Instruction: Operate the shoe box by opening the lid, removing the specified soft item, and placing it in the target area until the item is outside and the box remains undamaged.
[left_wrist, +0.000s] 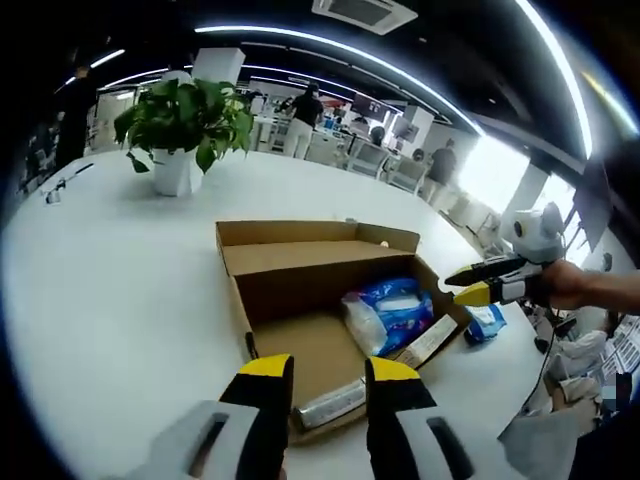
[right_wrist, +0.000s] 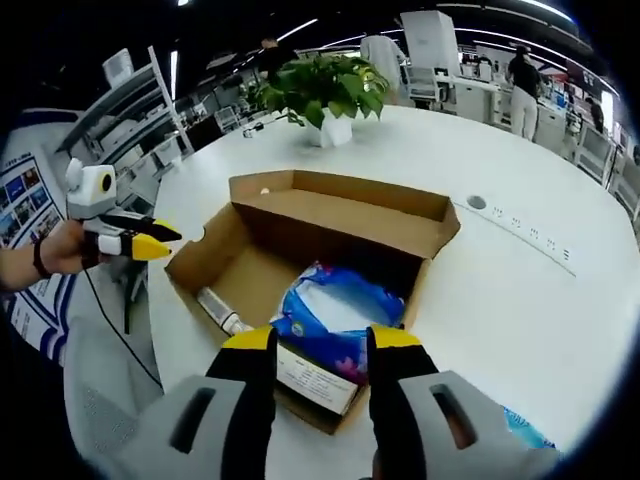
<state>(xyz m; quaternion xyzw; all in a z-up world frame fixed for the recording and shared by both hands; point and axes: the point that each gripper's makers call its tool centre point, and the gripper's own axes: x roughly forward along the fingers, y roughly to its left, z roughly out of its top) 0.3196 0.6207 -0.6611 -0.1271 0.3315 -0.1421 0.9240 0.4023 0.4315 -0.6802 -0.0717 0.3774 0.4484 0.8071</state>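
The brown cardboard shoe box (right_wrist: 330, 235) sits open on the round white table (right_wrist: 520, 280), lid folded back at twelve o'clock. Inside lies the blue-and-white soft plastic pack (right_wrist: 335, 315), toward the near wall in the right gripper view. It looks light, limp and slick, so a pinch on a crinkled top fold seems safest. The right gripper (right_wrist: 320, 345) hovers just above it, jaws spread and empty; the left gripper (left_wrist: 330, 370) is likewise parted, holding nothing, at the box's six o'clock edge.
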